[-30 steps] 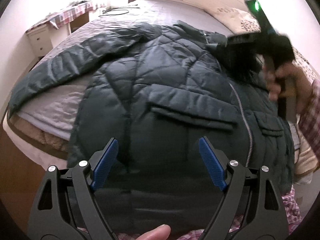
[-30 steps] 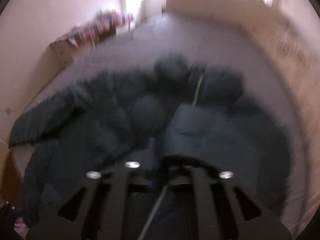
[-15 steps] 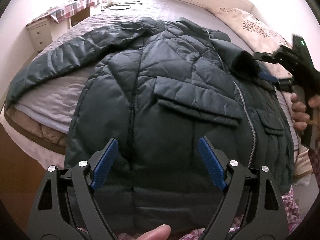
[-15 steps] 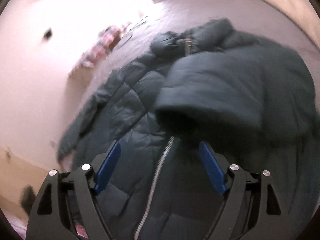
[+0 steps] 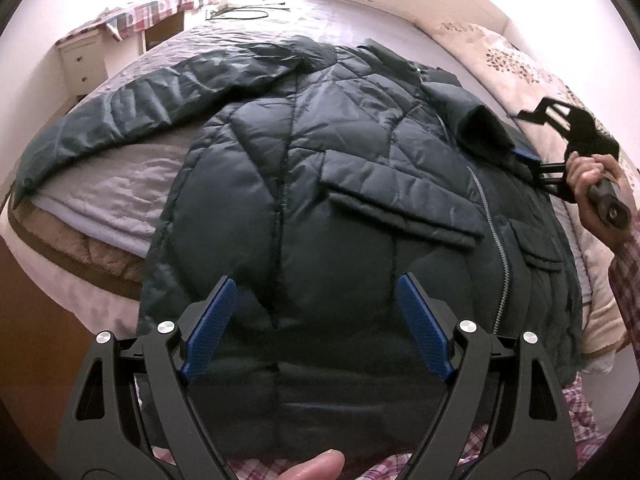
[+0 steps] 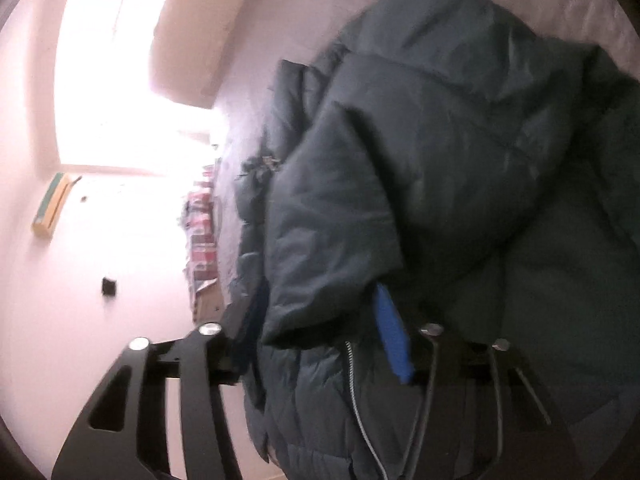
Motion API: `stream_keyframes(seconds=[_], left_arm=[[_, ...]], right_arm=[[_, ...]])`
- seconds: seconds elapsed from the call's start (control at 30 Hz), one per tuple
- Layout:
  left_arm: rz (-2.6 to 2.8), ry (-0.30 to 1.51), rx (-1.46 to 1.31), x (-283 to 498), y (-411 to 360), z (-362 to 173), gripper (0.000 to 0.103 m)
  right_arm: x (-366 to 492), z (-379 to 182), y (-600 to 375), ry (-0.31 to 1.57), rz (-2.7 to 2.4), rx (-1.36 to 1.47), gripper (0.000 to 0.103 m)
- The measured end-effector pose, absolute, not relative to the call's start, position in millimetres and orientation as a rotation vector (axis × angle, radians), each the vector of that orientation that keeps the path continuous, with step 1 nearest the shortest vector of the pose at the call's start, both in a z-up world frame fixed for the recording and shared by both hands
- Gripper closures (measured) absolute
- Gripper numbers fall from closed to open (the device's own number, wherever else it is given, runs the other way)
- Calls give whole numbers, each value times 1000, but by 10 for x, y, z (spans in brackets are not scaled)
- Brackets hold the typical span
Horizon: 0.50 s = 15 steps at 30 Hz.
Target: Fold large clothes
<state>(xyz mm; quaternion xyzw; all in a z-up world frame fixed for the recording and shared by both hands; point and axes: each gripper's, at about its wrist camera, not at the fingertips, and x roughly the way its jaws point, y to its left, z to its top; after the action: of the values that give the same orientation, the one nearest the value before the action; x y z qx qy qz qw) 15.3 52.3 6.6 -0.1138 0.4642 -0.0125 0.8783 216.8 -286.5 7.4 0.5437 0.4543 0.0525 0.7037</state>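
A dark teal quilted jacket (image 5: pixel 320 168) lies front up on the bed, zipped, its left sleeve (image 5: pixel 132 100) spread out sideways. The other sleeve (image 6: pixel 340 200) is folded in over the chest. My left gripper (image 5: pixel 316 280) hovers open over the hem with nothing between its blue pads. My right gripper (image 5: pixel 520 136) is at the jacket's right side, rolled onto its side. Its jaws are closing on the folded sleeve's cuff (image 5: pixel 484 136). In the right wrist view the cuff fills the gap of the right gripper (image 6: pixel 320 292); one blue pad (image 6: pixel 392 336) shows and the cloth hides the other.
The bed (image 5: pixel 248 36) has a pale lilac cover, a headboard behind and a floral pillow (image 5: pixel 516 60) at the right. A white drawer unit (image 5: pixel 82 64) and a checked-cloth table (image 5: pixel 148 8) stand left. A hand (image 5: pixel 592 188) holds the right gripper; a fingertip (image 5: pixel 316 468) shows at the bottom.
My right gripper has swung right across the jacket and rolled onto its side, opening briefly and then closing around the cuff. The sleeve now lies over the chest. My left gripper stayed put.
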Motion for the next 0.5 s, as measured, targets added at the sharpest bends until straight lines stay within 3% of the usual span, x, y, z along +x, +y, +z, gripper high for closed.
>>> stream_keyframes(seconds=[0.5], left_arm=[[-23, 954, -296, 75, 781, 13, 21]], right_arm=[[2108, -152, -2715, 984, 48, 1411, 48]])
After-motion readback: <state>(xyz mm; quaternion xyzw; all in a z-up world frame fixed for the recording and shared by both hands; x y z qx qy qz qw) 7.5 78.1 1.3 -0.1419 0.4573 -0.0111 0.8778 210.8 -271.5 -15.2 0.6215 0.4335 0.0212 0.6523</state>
